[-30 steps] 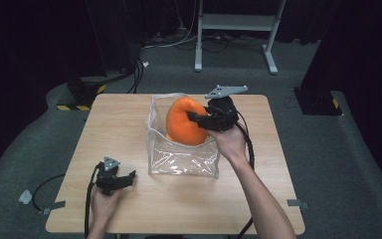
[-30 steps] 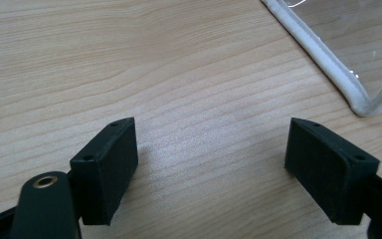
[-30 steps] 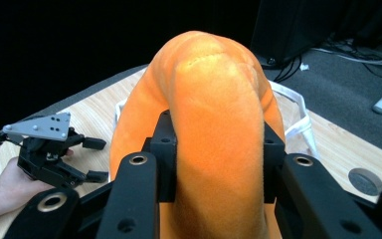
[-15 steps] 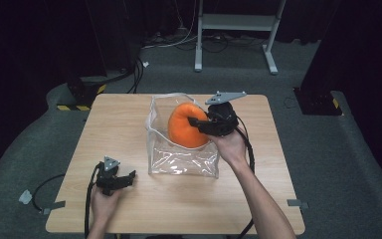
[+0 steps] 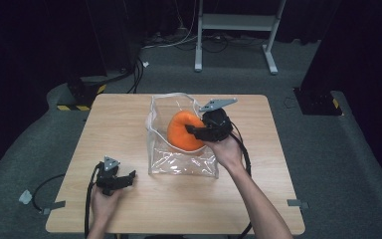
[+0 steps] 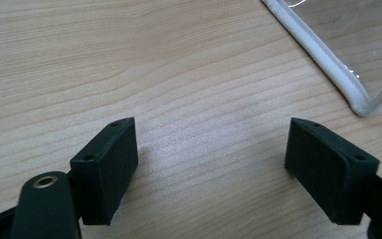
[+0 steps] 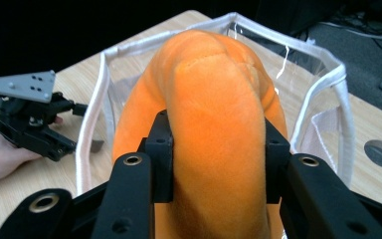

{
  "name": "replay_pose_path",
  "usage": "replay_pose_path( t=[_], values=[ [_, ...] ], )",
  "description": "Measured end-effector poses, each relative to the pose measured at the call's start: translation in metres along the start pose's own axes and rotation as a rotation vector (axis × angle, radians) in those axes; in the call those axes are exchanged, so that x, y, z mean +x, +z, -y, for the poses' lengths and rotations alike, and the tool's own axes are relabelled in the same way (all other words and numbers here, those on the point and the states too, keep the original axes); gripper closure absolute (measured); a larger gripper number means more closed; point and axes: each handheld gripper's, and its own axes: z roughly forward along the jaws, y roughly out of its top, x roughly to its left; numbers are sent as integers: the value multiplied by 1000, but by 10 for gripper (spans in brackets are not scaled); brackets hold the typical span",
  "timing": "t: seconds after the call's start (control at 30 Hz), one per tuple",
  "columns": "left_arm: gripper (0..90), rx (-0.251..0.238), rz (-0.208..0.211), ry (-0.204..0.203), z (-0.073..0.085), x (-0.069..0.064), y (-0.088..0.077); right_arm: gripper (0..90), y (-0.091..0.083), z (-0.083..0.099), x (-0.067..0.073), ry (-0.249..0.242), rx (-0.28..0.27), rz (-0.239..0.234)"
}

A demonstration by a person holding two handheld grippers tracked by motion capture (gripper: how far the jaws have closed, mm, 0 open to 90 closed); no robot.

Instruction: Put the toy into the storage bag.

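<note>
- Orange plush toy [image 5: 184, 130]: soft, rounded, with a stitched seam along its top; it sits in the mouth of a clear plastic bag [image 5: 179, 159] near the middle of the wooden table [image 5: 129, 119]. Its lower part is behind the bag wall and the gripper, so its full form cannot be made out.
- Right gripper [image 5: 199, 131]: jaws clamped on the plush toy [image 7: 214, 124] from both sides, the fabric bulging between them in the right gripper view. The jaw tips are sunk into the pile and hidden.
- Clear plastic bag [image 7: 328, 99]: white-trimmed rim stands open around the toy; one corner of the trim [image 6: 328, 64] shows in the left gripper view, the rest cut off by the frame edge. The high view shows the bag's near side lying creased on the table.
- Left gripper [image 5: 122, 178]: held low over the table's near left part, well apart from the bag; jaws set wide with bare wood between them [image 6: 209, 149]. Whether it touches the surface cannot be told.
- Left hand [image 5: 102, 204]: wrapped round the gripper body, forearm cut off at the bottom edge.
- Right hand [image 5: 226, 152]: grips its tool from behind, just beside the bag's right wall.
- Floor beyond the table: dark; cables [image 5: 139, 74] and a white stand base [image 5: 234, 30] are dimly visible.
</note>
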Motion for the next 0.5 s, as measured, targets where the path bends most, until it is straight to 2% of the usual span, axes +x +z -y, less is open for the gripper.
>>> replay_pose_path(
  t=[0.5],
  values=[
    [209, -4, 0, -3, 0, 0, 0, 560, 13, 17, -5, 25, 80, 23]
  ],
)
